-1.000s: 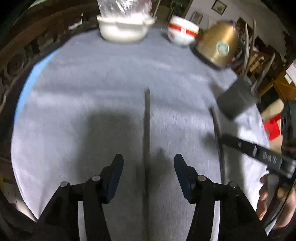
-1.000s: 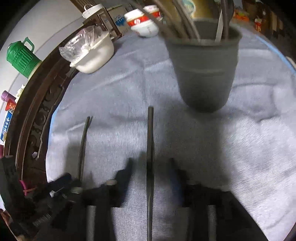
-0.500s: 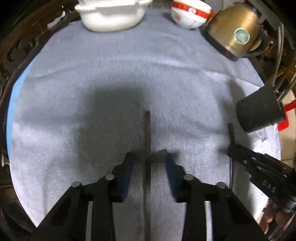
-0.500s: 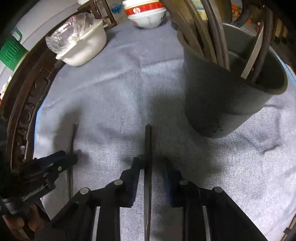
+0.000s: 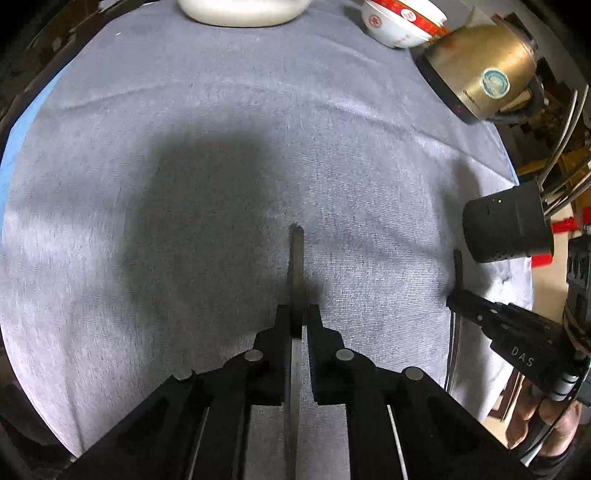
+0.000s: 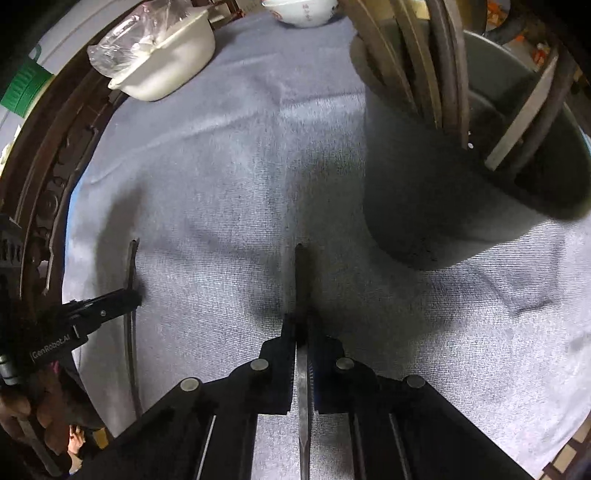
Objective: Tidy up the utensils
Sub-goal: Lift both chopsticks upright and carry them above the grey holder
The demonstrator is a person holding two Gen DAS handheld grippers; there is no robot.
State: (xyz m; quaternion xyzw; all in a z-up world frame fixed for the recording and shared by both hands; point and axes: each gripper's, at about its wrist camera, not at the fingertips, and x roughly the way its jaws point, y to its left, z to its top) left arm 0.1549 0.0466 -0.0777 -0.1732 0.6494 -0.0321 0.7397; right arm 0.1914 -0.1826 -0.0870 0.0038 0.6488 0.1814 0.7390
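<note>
My left gripper (image 5: pixel 297 314) is shut on a thin dark utensil handle (image 5: pixel 296 258) that points forward over the grey cloth (image 5: pixel 184 184). My right gripper (image 6: pixel 300 321) is shut on another thin dark utensil handle (image 6: pixel 303 273). A dark utensil holder (image 6: pixel 424 192) with several utensils stands just ahead and right of the right gripper; it also shows at the right edge of the left wrist view (image 5: pixel 506 229). Each gripper shows in the other's view: the right gripper (image 5: pixel 458 299) and the left gripper (image 6: pixel 133 295).
A white pot (image 6: pixel 166 62) covered with plastic wrap and a red-and-white bowl (image 5: pixel 399 18) stand at the far side. A brass kettle (image 5: pixel 484 62) stands at the far right. The carved wooden table rim (image 6: pixel 48 192) curves along the left.
Both grippers have closed onto their utensil handles. Both have moved forward, and the holder looms larger in the right wrist view.
</note>
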